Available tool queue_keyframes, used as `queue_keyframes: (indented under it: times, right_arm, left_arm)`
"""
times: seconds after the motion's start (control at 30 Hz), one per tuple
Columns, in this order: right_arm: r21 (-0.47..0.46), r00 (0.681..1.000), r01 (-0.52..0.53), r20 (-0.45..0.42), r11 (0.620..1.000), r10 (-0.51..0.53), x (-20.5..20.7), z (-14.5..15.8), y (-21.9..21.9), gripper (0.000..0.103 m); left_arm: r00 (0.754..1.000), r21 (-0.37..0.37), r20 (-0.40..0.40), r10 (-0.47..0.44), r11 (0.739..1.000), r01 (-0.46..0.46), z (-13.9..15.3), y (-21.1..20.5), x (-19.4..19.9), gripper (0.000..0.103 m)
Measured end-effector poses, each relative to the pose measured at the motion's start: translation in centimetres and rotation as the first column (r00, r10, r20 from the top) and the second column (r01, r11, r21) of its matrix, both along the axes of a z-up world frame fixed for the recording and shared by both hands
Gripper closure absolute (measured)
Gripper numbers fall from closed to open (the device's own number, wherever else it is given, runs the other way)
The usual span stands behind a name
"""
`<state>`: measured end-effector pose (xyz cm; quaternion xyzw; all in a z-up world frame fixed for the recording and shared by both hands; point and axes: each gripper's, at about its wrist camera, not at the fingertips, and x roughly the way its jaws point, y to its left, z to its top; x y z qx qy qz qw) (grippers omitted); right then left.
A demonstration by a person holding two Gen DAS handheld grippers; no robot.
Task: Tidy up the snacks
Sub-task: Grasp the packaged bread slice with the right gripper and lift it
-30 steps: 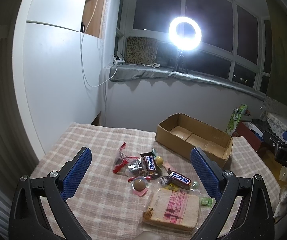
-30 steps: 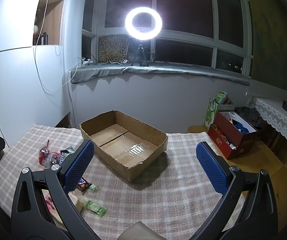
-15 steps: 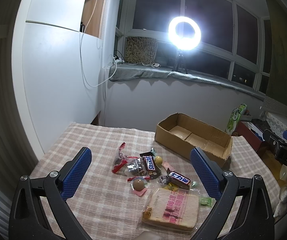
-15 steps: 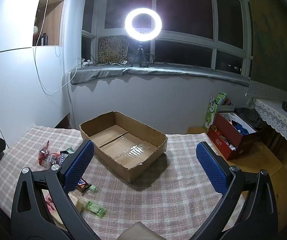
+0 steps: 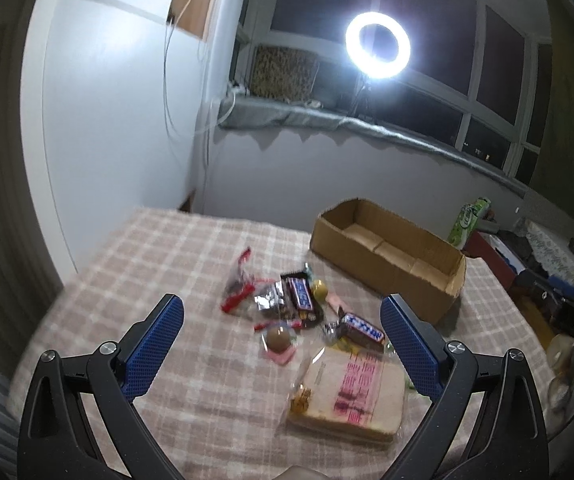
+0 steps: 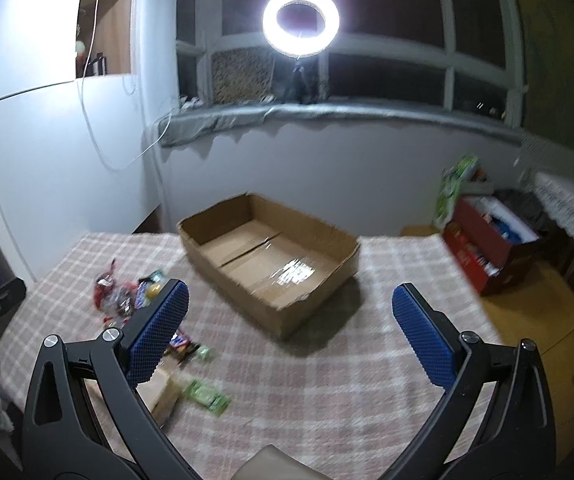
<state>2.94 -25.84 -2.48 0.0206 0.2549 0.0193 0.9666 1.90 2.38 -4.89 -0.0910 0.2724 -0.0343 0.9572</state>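
An empty open cardboard box (image 5: 387,258) (image 6: 271,260) stands on the checked tablecloth (image 5: 159,272). A pile of snacks lies left of it: Snickers bars (image 5: 301,294) (image 5: 363,326), a red-and-clear packet (image 5: 239,284), round wrapped sweets (image 5: 279,338) and a bagged bread slice (image 5: 351,394). A green sweet (image 6: 207,394) lies nearer the right gripper. My left gripper (image 5: 281,350) is open and empty above the pile. My right gripper (image 6: 289,340) is open and empty in front of the box.
A ring light (image 5: 378,51) shines on the windowsill behind the table. A red crate (image 6: 491,246) and a green packet (image 6: 453,192) sit on the floor to the right. A white cabinet (image 5: 119,120) stands left of the table.
Both grippers have moved forward and tilted down toward the table. The snacks and box look nearer. Both stay open and empty.
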Motion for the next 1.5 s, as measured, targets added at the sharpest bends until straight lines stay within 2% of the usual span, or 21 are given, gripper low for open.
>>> queue_keyframes:
  times: [0.1, 0.2, 0.33, 0.5, 0.6, 0.77, 0.83, 0.9, 1.07, 1.1, 1.23, 1.4, 1.5]
  right_arm:
    - [0.054, 0.998, -0.051, -0.042, 0.997, 0.053, 0.4, -1.1, 0.2, 0.0]
    - [0.114, 0.984, -0.146, -0.085, 0.983, 0.156, 0.6, -2.6, 1.0, 0.0]
    - [0.196, 0.95, -0.207, -0.195, 0.958, 0.245, 1.2, -5.4, 2.3, 0.0]
    - [0.284, 0.904, -0.237, -0.285, 0.929, 0.318, 1.8, -8.2, 3.4, 0.0]
    - [0.33, 0.878, -0.247, -0.322, 0.911, 0.355, 2.2, -9.4, 3.9, 0.001]
    - [0.406, 0.831, -0.256, -0.372, 0.877, 0.414, 3.1, -10.8, 4.5, 0.015]
    - [0.434, 0.814, -0.251, -0.388, 0.865, 0.431, 3.5, -11.6, 4.8, 0.02]
    - [0.457, 0.796, -0.254, -0.402, 0.852, 0.452, 3.8, -12.3, 5.2, 0.032]
    - [0.5, 0.76, -0.262, -0.42, 0.826, 0.495, 4.1, -13.1, 6.1, 0.048]
    - [0.511, 0.753, -0.263, -0.422, 0.818, 0.505, 4.1, -13.3, 6.2, 0.052]
    - [0.539, 0.734, -0.274, -0.417, 0.796, 0.535, 4.2, -13.6, 6.8, 0.056]
    - [0.53, 0.736, -0.282, -0.415, 0.8, 0.535, 4.1, -13.4, 6.9, 0.057]
    - [0.489, 0.748, -0.304, -0.409, 0.818, 0.523, 4.0, -12.8, 7.4, 0.057]
  left_arm:
    - [0.999, -0.039, -0.046, -0.022, 0.999, 0.02, -1.2, 0.6, 0.4, 0.009]
    - [0.995, -0.082, -0.086, -0.047, 0.996, 0.039, -2.3, 1.0, 0.7, 0.012]
    - [0.985, -0.159, -0.137, -0.108, 0.984, 0.085, -3.9, 1.2, 1.3, 0.021]
    - [0.966, -0.243, -0.19, -0.176, 0.962, 0.127, -5.8, 0.9, 2.0, 0.029]
    - [0.956, -0.275, -0.214, -0.2, 0.952, 0.137, -6.8, 0.7, 2.4, 0.029]
    - [0.946, -0.301, -0.236, -0.223, 0.942, 0.147, -8.0, 0.4, 2.8, 0.03]
    - [0.944, -0.316, -0.242, -0.225, 0.938, 0.142, -8.4, 0.4, 3.0, 0.039]
    - [0.939, -0.326, -0.251, -0.235, 0.934, 0.147, -8.9, 0.4, 3.2, 0.047]
    - [0.924, -0.342, -0.271, -0.27, 0.924, 0.17, -9.6, 0.2, 3.6, 0.062]
    - [0.923, -0.339, -0.27, -0.274, 0.924, 0.175, -9.6, 0.1, 3.5, 0.062]
    - [0.918, -0.353, -0.272, -0.288, 0.918, 0.183, -9.8, 0.4, 3.5, 0.062]
    - [0.918, -0.332, -0.27, -0.29, 0.923, 0.193, -9.5, -0.3, 3.0, 0.062]
    - [0.921, -0.316, -0.267, -0.284, 0.929, 0.195, -9.3, -0.7, 2.7, 0.062]
